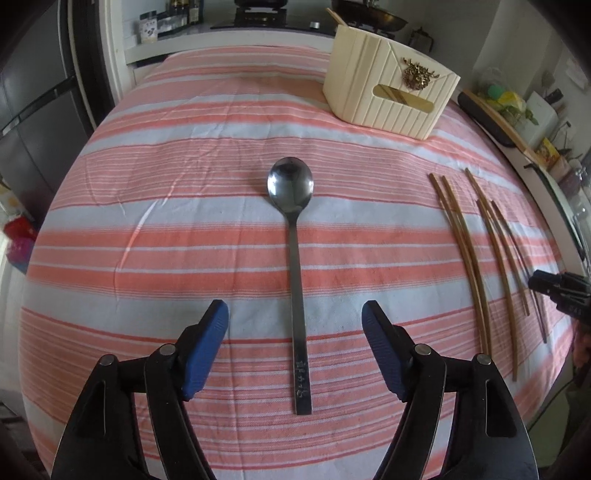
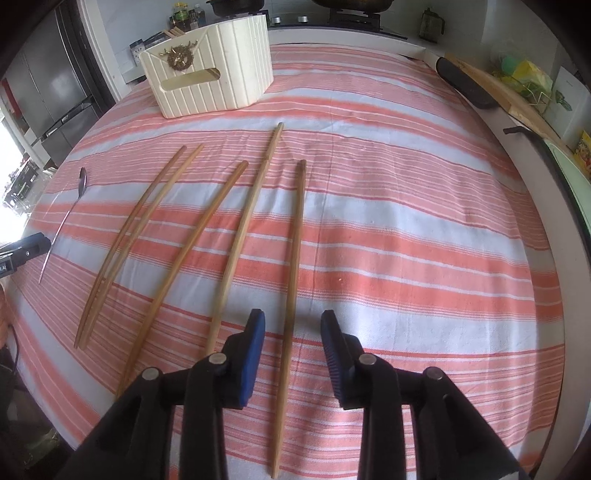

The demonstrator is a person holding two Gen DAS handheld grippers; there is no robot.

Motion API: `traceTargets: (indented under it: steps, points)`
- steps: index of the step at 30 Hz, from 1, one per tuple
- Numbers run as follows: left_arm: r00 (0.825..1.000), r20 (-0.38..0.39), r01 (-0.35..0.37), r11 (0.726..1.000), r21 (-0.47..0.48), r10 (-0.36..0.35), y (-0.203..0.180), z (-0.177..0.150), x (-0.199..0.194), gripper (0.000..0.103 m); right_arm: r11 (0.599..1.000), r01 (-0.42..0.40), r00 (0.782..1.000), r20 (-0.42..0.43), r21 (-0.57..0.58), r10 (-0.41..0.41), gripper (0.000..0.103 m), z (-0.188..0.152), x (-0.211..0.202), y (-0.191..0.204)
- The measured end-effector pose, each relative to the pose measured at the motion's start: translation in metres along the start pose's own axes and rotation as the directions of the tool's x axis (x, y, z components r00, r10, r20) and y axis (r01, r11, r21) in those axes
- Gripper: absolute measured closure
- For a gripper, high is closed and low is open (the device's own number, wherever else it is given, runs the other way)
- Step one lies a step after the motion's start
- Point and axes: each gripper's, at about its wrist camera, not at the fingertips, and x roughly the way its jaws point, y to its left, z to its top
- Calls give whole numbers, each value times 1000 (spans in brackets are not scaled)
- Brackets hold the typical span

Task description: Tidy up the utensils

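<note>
A metal spoon (image 1: 295,258) lies lengthwise on the striped cloth, bowl away from me. My left gripper (image 1: 295,314) is open, its blue pads on either side of the spoon's handle, not touching it. Several wooden chopsticks (image 2: 236,236) lie side by side on the cloth. My right gripper (image 2: 292,320) is open astride the rightmost chopstick (image 2: 293,266). A cream holder box (image 2: 210,74) stands at the far side; it also shows in the left wrist view (image 1: 388,88). The spoon shows at the left in the right wrist view (image 2: 66,218).
The table has a pink and white striped cloth (image 1: 166,229). A kitchen counter with jars and a stove (image 1: 258,18) runs behind. A shelf with clutter (image 1: 524,110) is on the right. A fridge (image 1: 33,103) stands at the left.
</note>
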Motion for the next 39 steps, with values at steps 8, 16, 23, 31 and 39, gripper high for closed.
traceTargets:
  steps: [8, 16, 23, 31, 39]
  points:
    - [999, -29, -44, 999, 27, 45, -1, 36, 30, 26, 996, 27, 999, -34, -87, -30, 71, 25, 18, 8]
    - [997, -22, -75, 996, 46, 77, -6, 75, 62, 48, 997, -6, 1000, -20, -73, 4, 74, 79, 44, 5]
    - [998, 26, -67, 996, 60, 66, -5, 82, 54, 67, 999, -18, 1000, -14, -32, 18, 97, 105, 53, 0]
    - [977, 209, -44, 998, 48, 33, -11, 65, -30, 67, 994, -107, 961, 258, 13, 100, 97, 98, -32, 7]
    - [933, 360, 18, 999, 32, -28, -23, 33, -110, 67, 992, -121, 857, 502, -29, 120, 97, 56, -129, 30]
